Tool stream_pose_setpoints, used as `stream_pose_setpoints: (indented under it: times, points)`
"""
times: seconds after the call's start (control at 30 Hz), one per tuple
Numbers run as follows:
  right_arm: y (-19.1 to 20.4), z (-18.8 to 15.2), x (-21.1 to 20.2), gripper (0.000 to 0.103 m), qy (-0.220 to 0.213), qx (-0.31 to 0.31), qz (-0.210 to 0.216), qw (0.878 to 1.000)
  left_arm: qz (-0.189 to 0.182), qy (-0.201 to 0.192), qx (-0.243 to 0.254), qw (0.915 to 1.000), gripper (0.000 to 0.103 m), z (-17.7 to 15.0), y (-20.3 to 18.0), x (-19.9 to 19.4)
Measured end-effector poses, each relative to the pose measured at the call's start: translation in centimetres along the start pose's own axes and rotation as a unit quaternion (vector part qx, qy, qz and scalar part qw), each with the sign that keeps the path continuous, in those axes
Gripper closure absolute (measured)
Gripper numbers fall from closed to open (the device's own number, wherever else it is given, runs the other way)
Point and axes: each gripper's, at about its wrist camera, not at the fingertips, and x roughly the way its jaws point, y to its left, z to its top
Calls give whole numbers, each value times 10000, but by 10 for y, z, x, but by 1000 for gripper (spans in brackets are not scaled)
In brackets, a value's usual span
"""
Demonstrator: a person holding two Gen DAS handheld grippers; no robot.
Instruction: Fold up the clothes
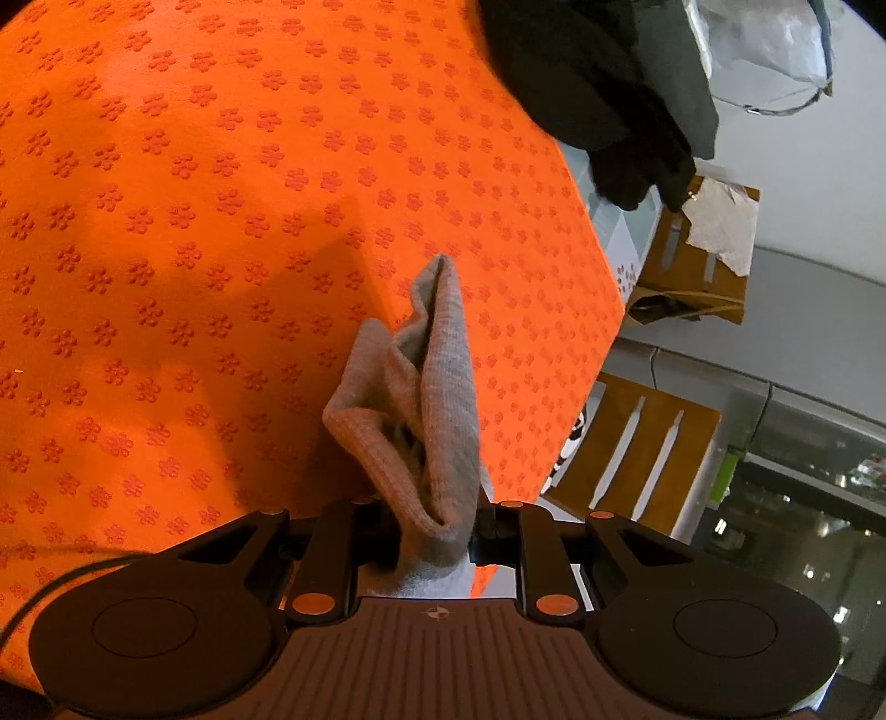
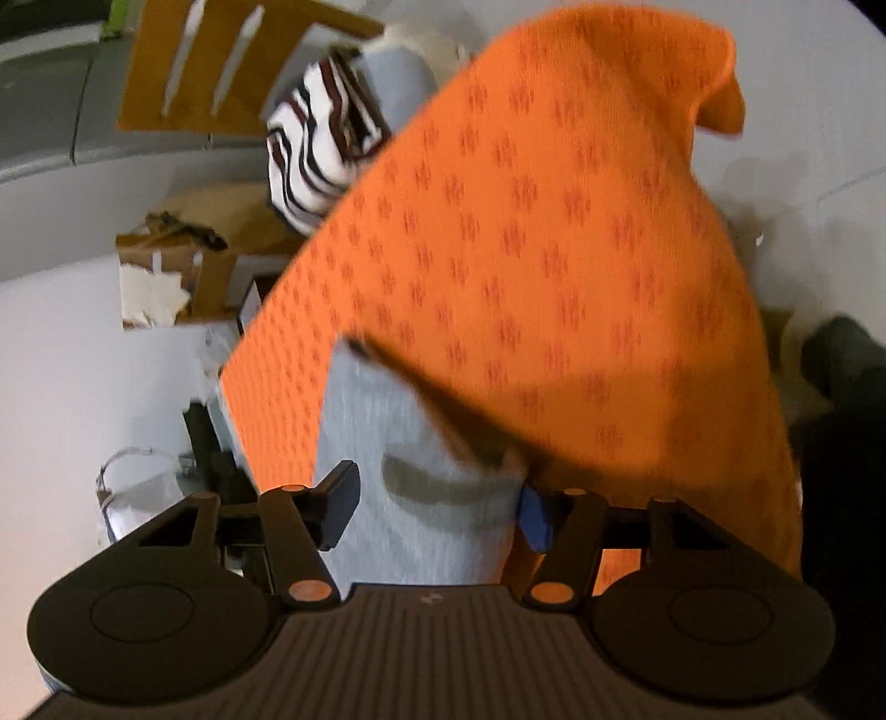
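A grey knit garment [image 1: 421, 399] sticks up crumpled from my left gripper [image 1: 434, 540], which is shut on its lower end above the orange flower-patterned mat [image 1: 221, 221]. In the right wrist view, blurred by motion, the pale grey garment [image 2: 410, 443] lies on the orange mat [image 2: 554, 249] and fills the gap between the fingers of my right gripper [image 2: 437, 509]. Those fingers stand wide apart, so that gripper is open. A dark fold or shadow crosses the cloth there.
A heap of black clothes [image 1: 598, 94] lies at the mat's far right edge. Beyond the edge are cardboard boxes [image 1: 637, 443] on the floor, a clear plastic bag [image 1: 775, 50] and a black-and-white striped cloth [image 2: 315, 144].
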Motion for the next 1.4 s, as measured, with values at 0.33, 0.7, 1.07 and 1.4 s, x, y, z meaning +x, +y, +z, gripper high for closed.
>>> stream_pose_setpoints:
  times: [0.33, 0.7, 1.07, 1.4]
  points:
    - [21, 19, 16, 85, 570, -1391, 42, 9886, -42, -140, 97, 9998, 81, 0, 12, -1]
    - [120, -15, 30, 88, 1576, -3200, 420, 9333, -87, -926, 1509, 9842, 82, -18, -7, -42]
    - [209, -109, 102, 88, 3020, -3888, 737, 8673, -465, -2397, 1202, 9622, 82, 18, 7, -148]
    - [258, -265, 208, 88, 3779, -3887, 860, 8359, -780, -3123, 1235, 9387, 82, 128, 18, -230]
